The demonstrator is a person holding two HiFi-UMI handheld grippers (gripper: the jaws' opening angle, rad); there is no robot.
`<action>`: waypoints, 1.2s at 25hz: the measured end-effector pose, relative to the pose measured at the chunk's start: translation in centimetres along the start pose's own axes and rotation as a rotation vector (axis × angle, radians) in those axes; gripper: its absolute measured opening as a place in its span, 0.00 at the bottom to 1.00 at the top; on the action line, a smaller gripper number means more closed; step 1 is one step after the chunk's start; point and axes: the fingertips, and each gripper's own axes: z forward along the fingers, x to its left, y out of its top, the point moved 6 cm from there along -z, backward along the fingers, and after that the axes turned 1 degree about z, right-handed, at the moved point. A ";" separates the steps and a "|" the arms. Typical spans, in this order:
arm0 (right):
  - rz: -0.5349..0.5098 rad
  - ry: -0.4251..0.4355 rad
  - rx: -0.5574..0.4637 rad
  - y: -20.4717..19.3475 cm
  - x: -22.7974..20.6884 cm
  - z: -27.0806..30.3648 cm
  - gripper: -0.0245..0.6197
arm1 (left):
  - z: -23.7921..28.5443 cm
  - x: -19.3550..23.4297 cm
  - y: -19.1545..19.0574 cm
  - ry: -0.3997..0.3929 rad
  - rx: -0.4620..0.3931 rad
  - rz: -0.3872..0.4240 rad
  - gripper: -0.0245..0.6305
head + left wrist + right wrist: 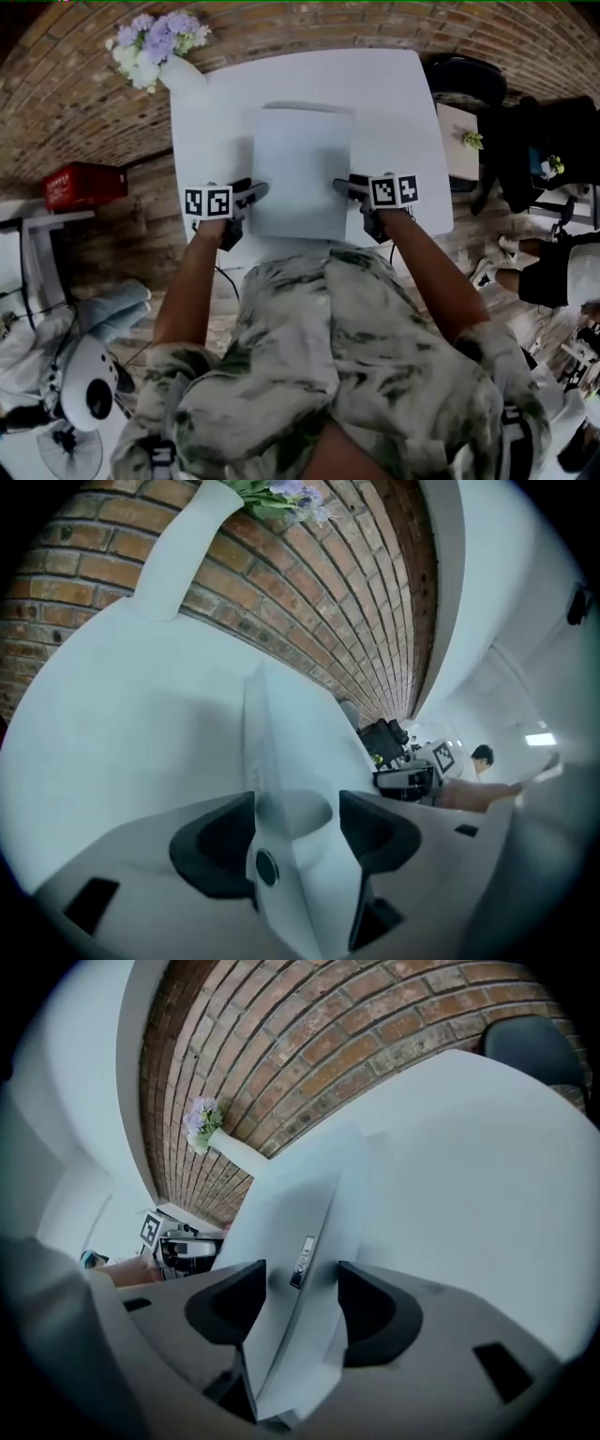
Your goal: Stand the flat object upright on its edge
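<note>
The flat white slab (300, 173) sits at the middle of the white table (394, 112), its broad face turned up toward the head view; how steeply it stands cannot be told. The left gripper (255, 192) is at the slab's left edge and the right gripper (345, 186) at its right edge, both near the table's front. Each has its jaws spread, with the thin edge between them and not pinched.

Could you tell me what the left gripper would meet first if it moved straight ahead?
The flat white object: its edge sits between the open jaws of the left gripper, so pushing on would likely hit it immediately.
</note>
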 end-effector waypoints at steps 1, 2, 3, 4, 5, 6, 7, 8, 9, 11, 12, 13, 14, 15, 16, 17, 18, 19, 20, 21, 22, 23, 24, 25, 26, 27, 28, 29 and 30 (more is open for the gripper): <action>-0.003 -0.002 0.008 0.1 0.0 0.1 0.44 | 0.3 0.0 0.0 0.001 0.005 0.001 0.46; -0.003 -0.004 0.015 0.2 -0.1 0.2 0.44 | 0.5 0.0 0.0 0.005 0.011 0.003 0.46; -0.001 -0.003 0.022 0.3 -0.1 0.3 0.44 | 0.6 0.1 0.0 0.010 0.017 0.003 0.46; 0.001 -0.002 0.027 0.3 -0.2 0.4 0.44 | 0.7 0.3 0.1 0.012 0.024 -0.001 0.47; 0.002 -0.003 0.031 0.4 -0.2 0.5 0.44 | 0.9 0.4 0.2 0.011 0.031 -0.006 0.47; 0.004 -0.004 0.034 0.5 -0.2 0.5 0.44 | 1.0 0.5 0.2 0.008 0.038 -0.011 0.48; 0.004 -0.007 0.037 0.5 -0.2 0.6 0.44 | 1.1 0.6 0.3 0.006 0.044 -0.015 0.48; 0.004 -0.008 0.038 0.6 -0.2 0.6 0.43 | 1.2 0.6 0.4 0.006 0.050 -0.018 0.48; 0.004 -0.007 0.038 0.6 -0.2 0.5 0.42 | 1.2 0.6 0.4 0.009 0.056 -0.017 0.48; 0.002 -0.003 0.038 0.6 -0.1 0.4 0.41 | 1.1 0.4 0.4 0.019 0.068 -0.012 0.48; 0.000 -0.003 0.039 0.5 -0.1 0.2 0.40 | 1.1 0.2 0.4 0.023 0.073 -0.011 0.48; -0.003 -0.006 0.040 0.5 -0.1 0.0 0.40 | 1.1 0.0 0.3 0.024 0.076 -0.012 0.48; -0.006 -0.010 0.042 0.6 -0.2 -0.1 0.40 | 1.2 -0.2 0.2 0.024 0.078 -0.014 0.48; -0.011 -0.014 0.046 0.7 -0.2 -0.3 0.39 | 1.2 -0.4 0.2 0.025 0.079 -0.014 0.48; -0.016 -0.017 0.050 0.9 -0.2 -0.4 0.39 | 1.3 -0.6 0.2 0.025 0.078 -0.012 0.48; -0.022 -0.018 0.052 1.0 -0.3 -0.6 0.39 | 1.3 -0.8 0.2 0.026 0.075 -0.008 0.48; -0.028 -0.018 0.053 1.1 -0.3 -0.8 0.39 | 1.3 -1.1 0.3 0.026 0.071 -0.003 0.48; -0.037 -0.017 0.053 1.3 -0.3 -1.1 0.39 | 1.3 -1.4 0.5 0.025 0.066 0.004 0.48; -0.047 -0.015 0.051 1.4 -0.3 -1.4 0.39 | 1.3 -1.7 0.6 0.024 0.062 0.013 0.48; -0.059 -0.014 0.049 1.6 -0.2 -1.8 0.38 | 1.2 -2.0 0.7 0.024 0.059 0.023 0.48; -0.072 -0.013 0.045 1.7 -0.1 -2.1 0.38 | 1.2 -2.4 0.8 0.023 0.056 0.033 0.48; -0.085 -0.013 0.041 2.0 0.0 -2.5 0.38 | 1.1 -2.8 1.0 0.024 0.052 0.042 0.48; -0.097 -0.014 0.036 2.3 0.1 -2.8 0.38 | 1.0 -3.1 1.2 0.024 0.046 0.051 0.48; -0.109 -0.013 0.029 2.6 0.3 -3.1 0.38 | 0.9 -3.4 1.6 0.026 0.039 0.058 0.47; -0.122 -0.012 0.022 3.1 0.5 -3.5 0.38 | 0.8 -3.7 1.9 0.027 0.031 0.065 0.48; -0.137 -0.011 0.014 3.5 0.7 -3.8 0.38 | 0.7 -4.0 2.2 0.028 0.023 0.071 0.47; -0.153 -0.010 0.006 4.0 0.9 -4.2 0.38 | 0.6 -4.3 2.6 0.028 0.015 0.078 0.48; -0.170 -0.011 -0.002 4.5 1.0 -4.5 0.38 | 0.5 -4.6 2.9 0.029 0.008 0.087 0.47; -0.188 -0.012 -0.009 5.0 1.2 -4.9 0.37 | 0.5 -4.9 3.4 0.031 0.000 0.097 0.48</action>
